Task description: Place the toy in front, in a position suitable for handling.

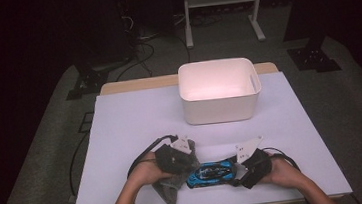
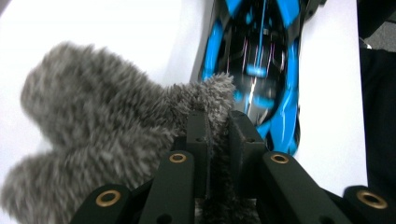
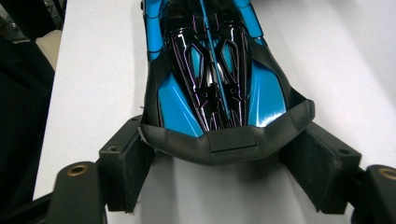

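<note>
A blue and black toy car lies on the white table near its front edge. My right gripper comes in from the right and is shut on the car's black rear wing. In the right gripper view the two pads press on both ends of that wing, with the car stretching away from my right gripper. My left gripper is shut on a grey fluffy cloth just left of the car. In the left gripper view a fold of the cloth is pinched in my left gripper, touching the car.
A white plastic bin stands open at the back middle of the white table cover. Black cables trail from both grippers near the front edge. A white stand and dark floor lie beyond the table.
</note>
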`<state>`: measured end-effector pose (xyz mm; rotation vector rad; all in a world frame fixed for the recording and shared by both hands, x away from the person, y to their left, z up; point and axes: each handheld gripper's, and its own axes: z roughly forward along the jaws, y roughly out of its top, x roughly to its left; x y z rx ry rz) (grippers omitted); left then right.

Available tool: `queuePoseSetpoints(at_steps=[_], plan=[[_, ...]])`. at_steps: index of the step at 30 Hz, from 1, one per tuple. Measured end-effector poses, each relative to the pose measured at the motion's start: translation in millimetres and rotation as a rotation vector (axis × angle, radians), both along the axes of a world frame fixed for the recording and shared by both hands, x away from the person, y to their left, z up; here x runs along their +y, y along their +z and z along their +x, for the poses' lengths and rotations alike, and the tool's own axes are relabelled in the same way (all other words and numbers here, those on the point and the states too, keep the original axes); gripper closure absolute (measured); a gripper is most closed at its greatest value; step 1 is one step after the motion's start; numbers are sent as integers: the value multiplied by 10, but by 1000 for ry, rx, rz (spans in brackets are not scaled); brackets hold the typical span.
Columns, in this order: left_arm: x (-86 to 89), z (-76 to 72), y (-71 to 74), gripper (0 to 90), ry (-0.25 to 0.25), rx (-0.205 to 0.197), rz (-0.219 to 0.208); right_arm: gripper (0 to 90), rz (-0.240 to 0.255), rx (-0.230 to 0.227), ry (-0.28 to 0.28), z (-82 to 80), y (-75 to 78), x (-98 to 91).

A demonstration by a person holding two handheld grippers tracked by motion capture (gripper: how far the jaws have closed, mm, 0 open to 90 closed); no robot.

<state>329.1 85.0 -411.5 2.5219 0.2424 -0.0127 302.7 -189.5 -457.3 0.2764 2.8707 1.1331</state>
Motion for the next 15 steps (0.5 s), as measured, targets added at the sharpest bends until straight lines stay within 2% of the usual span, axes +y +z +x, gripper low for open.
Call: queuePoseSetpoints(at_steps=[3,14,15], plan=[[-101,41,24,811,-14,3,-13,253,-1,-3,1,1,-1,1],[-638,74,108,811,-132,-1,-3,253,2,-2,2,2,-2,-1],[-638,74,108,811,-132,-1,-3,252,2,-1,2,2,-2,-1]])
